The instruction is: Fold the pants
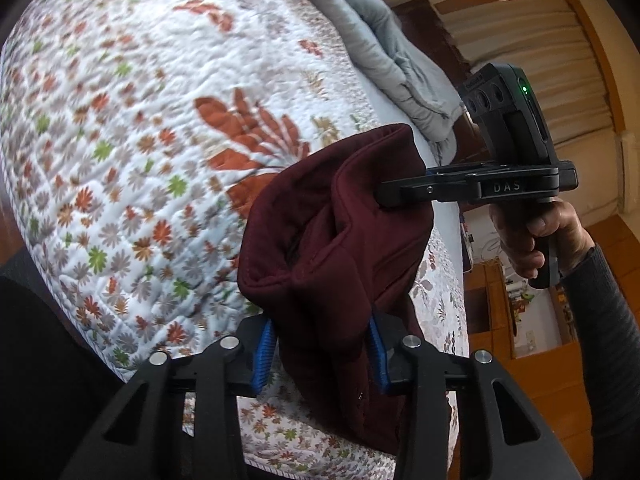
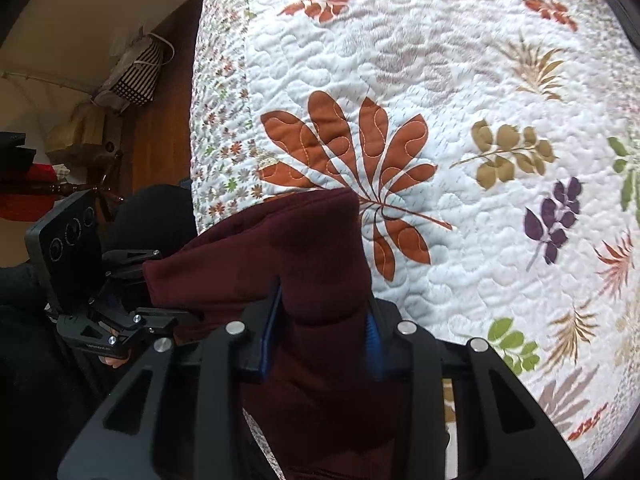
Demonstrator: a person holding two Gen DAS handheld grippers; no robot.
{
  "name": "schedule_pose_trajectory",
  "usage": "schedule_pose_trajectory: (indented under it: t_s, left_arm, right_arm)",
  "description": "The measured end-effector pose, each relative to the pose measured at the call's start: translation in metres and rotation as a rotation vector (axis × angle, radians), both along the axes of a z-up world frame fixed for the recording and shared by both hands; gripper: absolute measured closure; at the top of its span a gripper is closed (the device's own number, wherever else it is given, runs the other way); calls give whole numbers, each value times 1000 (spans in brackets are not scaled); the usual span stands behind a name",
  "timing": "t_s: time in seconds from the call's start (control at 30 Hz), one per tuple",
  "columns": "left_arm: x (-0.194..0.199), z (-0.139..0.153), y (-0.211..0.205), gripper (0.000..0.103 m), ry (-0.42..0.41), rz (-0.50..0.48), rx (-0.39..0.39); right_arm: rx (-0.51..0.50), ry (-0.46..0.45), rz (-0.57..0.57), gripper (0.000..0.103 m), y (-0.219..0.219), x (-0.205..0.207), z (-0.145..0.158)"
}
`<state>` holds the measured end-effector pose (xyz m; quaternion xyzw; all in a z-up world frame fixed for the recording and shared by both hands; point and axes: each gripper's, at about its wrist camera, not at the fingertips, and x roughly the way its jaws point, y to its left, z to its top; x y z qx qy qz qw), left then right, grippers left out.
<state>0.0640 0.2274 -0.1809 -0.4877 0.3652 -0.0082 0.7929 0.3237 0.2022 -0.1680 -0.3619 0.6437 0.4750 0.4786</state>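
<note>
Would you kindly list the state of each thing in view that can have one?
maroon pants: bunched, lifted above the bed, held by both grippers.
left gripper: shut on the pants.
right gripper: shut on the pants.
floral quilt: spread flat over the bed.
grey blanket: folded in a pile at the far end of the bed.

The pants (image 1: 336, 240) clamped between the left gripper (image 1: 322, 354) pads are plain dark maroon; those pads (image 1: 264, 354) are bright blue on black fingers. Ahead of both grippers, the quilt (image 2: 460, 92) is white with rust, olive, purple and green leaf prints, and a border of small rust, grey and green flowers. The right gripper (image 1: 386, 194) is black. Beyond it lies a pale grey blanket (image 1: 384, 52).
</note>
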Motion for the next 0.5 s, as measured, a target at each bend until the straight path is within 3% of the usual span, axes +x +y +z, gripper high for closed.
schedule_pose_trajectory:
  t_s: [0.5]
  left_arm:
    - [0,64,-31,65,-104,-80,112]
  right_arm:
    - [75,-135,-42,71,-39,-27,75]
